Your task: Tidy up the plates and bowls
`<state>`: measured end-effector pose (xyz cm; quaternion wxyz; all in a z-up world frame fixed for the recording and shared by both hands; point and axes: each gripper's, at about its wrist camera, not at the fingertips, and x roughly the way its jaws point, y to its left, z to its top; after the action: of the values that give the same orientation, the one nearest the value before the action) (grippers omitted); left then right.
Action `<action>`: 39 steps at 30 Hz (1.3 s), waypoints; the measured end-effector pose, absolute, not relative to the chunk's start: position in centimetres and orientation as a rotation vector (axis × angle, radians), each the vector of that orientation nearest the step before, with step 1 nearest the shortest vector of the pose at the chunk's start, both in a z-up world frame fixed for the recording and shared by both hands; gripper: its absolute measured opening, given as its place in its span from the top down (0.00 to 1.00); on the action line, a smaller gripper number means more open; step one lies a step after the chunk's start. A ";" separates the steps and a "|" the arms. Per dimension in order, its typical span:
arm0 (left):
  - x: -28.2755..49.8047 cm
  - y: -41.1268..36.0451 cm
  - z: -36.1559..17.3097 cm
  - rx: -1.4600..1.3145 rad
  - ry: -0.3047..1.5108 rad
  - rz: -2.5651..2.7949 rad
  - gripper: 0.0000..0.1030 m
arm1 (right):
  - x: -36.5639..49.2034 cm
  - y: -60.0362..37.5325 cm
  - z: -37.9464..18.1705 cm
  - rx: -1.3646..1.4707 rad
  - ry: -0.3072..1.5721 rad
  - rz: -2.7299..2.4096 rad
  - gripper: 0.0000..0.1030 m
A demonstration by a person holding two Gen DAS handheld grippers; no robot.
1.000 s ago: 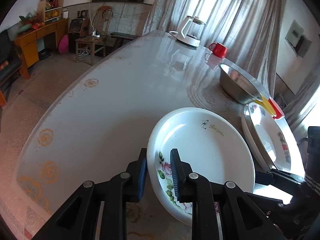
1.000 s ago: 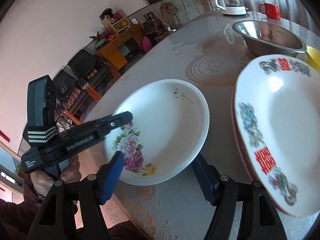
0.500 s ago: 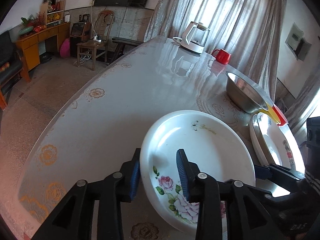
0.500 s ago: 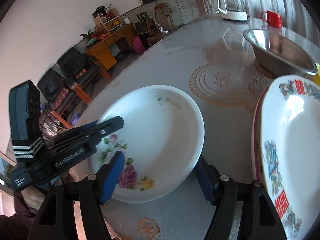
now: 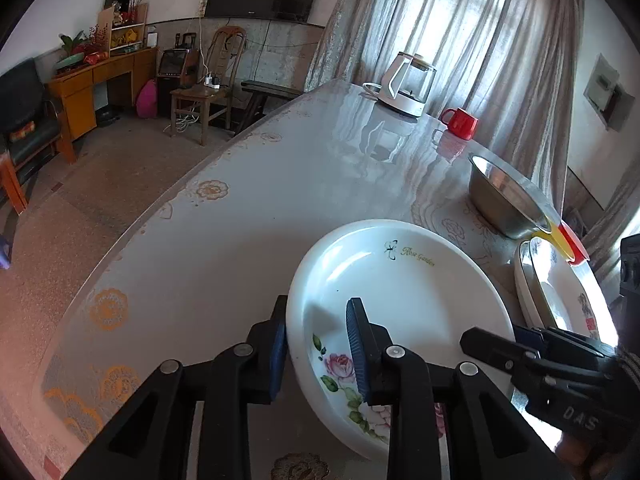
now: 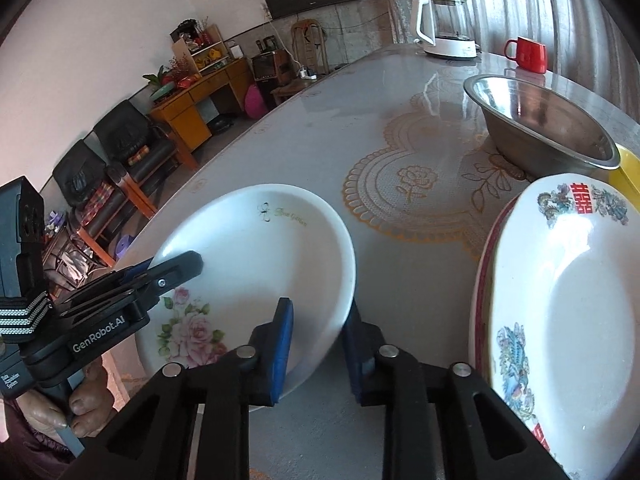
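Note:
A white plate with a rose print [image 5: 404,292] [image 6: 256,264] is held between both grippers, tilted above the table. My left gripper [image 5: 316,340] is shut on its near left rim; it also shows in the right wrist view [image 6: 176,268]. My right gripper [image 6: 318,344] is shut on the plate's right rim, and shows in the left wrist view [image 5: 516,344]. A stack of patterned plates [image 6: 560,308] [image 5: 560,292] lies to the right. A steel bowl [image 6: 540,124] [image 5: 504,196] stands behind them.
A yellow dish [image 6: 628,172] sits beside the steel bowl. A white kettle [image 5: 408,88] and a red mug [image 5: 460,122] stand at the table's far end. The table's left edge [image 5: 168,208] drops to the floor, with chairs and a desk beyond.
My right gripper closed from wide open onto the rose plate's right rim. The plate has tilted and risen a little, still in my left gripper.

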<state>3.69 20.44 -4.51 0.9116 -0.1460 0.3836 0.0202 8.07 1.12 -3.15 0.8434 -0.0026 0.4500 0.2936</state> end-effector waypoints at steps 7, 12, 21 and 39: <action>3.3 20.4 -4.4 -0.317 0.795 0.058 0.73 | 7.9 1.5 -3.0 -0.032 0.941 0.620 0.69; 2.5 20.4 -4.4 -0.373 0.797 0.030 0.73 | 7.8 1.2 -2.8 -0.049 0.925 0.581 0.79; 1.9 19.7 -4.0 -0.436 0.808 0.001 0.73 | 7.5 -0.3 -2.2 0.031 0.951 0.578 0.77; 1.3 16.9 -1.8 -0.364 0.758 -0.072 0.73 | 6.4 -3.3 -0.8 0.123 0.900 0.565 0.77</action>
<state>1.27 16.85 -1.79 0.9123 -0.1766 0.3679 -0.0347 6.39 -3.32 -0.76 0.8603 0.0588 0.4289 0.2694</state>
